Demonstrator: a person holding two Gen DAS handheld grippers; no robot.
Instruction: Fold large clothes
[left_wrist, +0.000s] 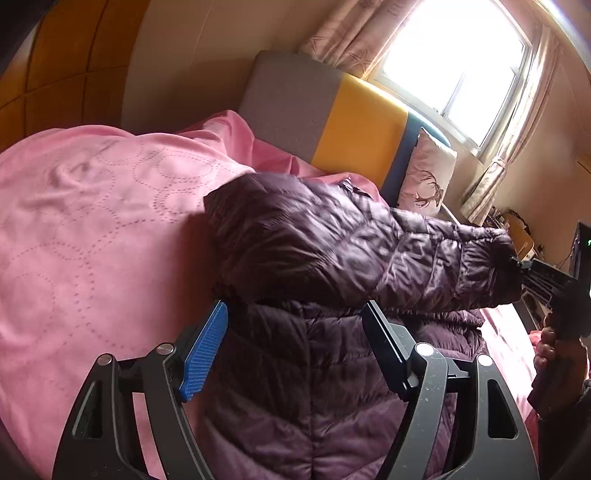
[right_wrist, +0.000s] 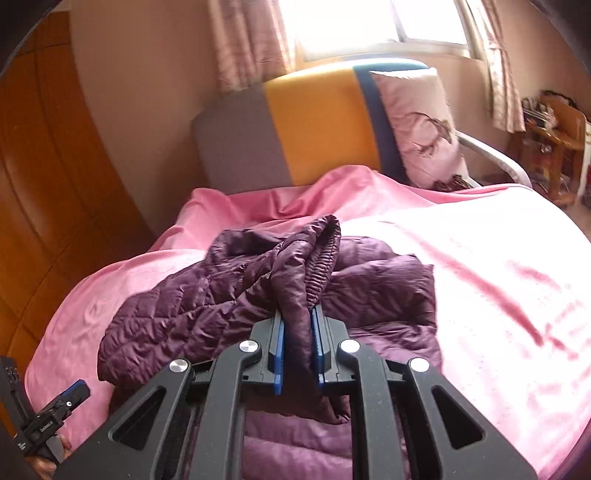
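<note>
1. The right claw (right_wrist: 297, 345), low centre of its own wrist view, is clamped on the ribbed cuff of the sleeve (right_wrist: 314, 266); the blue pads press the purple fabric from both sides, and the cuff stands up in a bunch just above them.
2. The left claw (left_wrist: 295, 347), at the bottom of the left wrist view, has its jaws wide apart with nothing between the blue pad (left_wrist: 205, 354) and the black finger opposite. It hovers over the body of the jacket (left_wrist: 314, 387); whether it touches the fabric I cannot tell.
3. The jacket, a quilted dark-purple puffer, lies on the pink bedspread (left_wrist: 92, 221) of the bed, filling the centre and lower middle of both views. In the left view the held sleeve stretches across the jacket from centre to the right edge, where the right claw grips its end.
4. Further out: the grey, yellow and blue headboard (right_wrist: 314, 125) in the upper centre, a pillow (right_wrist: 417, 129) with a deer print to its right, curtains and a bright window (left_wrist: 461, 66) at the top, and wooden wardrobe panels along the left edge.
5. Step in hand, as I judge it: folding a sleeve inward across the jacket's body, an early stage, since the rest looks rumpled and unfolded.
6. The next move likely calls for carrying the cuff over the torso and laying it flat, with the left claw pressing or pinching the body so the slippery, puffy shell does not drag along or spring back.
</note>
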